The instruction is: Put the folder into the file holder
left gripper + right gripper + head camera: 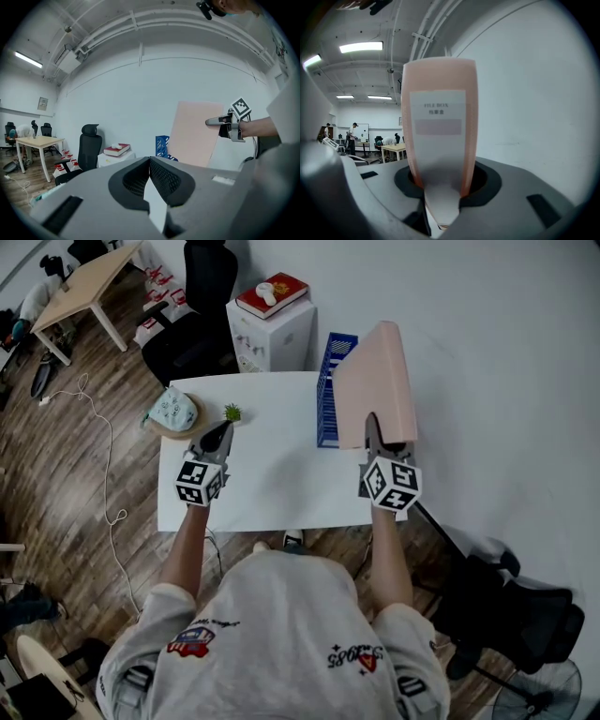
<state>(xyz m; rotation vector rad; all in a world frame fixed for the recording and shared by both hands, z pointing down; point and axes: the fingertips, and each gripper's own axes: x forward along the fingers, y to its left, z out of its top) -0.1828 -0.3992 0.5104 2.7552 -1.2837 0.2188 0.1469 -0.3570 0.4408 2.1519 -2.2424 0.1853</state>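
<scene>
Fingers [487, 185] of the right gripper [373, 432] are clamped on the near edge of the pink folder [380, 381]. They stand fairly wide because the folder is thick. The grip looks firm, with the labelled spine rising straight up from between the pads.

- Bench [272, 474]: white and mostly bare. It carries the holder at its right rear.
- Folder: off the bench, held upright over the bench's right end, just beside the file holder [330, 390] on its right. Whether the two touch cannot be told. It is not yet in a slot.
- File holder: blue, slatted, standing upright, with its long side running away from the person.
- Left gripper [217, 435]: over the left part of the bench, well apart from the holder. Its fingers are closed tip to tip with nothing between them.
- Small potted plant [232, 412]: at the bench's left rear, clear of the work.

Step in hand, as judged: carrying the folder over the holder before lowering it in.

To do it well:
- Square the folder to the dividers first, so that its flat faces run parallel with them.
- Bring the bottom edge over one open slot, then lower it straight.
- Keep the clamp on until the bottom seats.
- The holder looks light, and a skewed entry could push or tip it. The free left gripper could steady its near end.
</scene>
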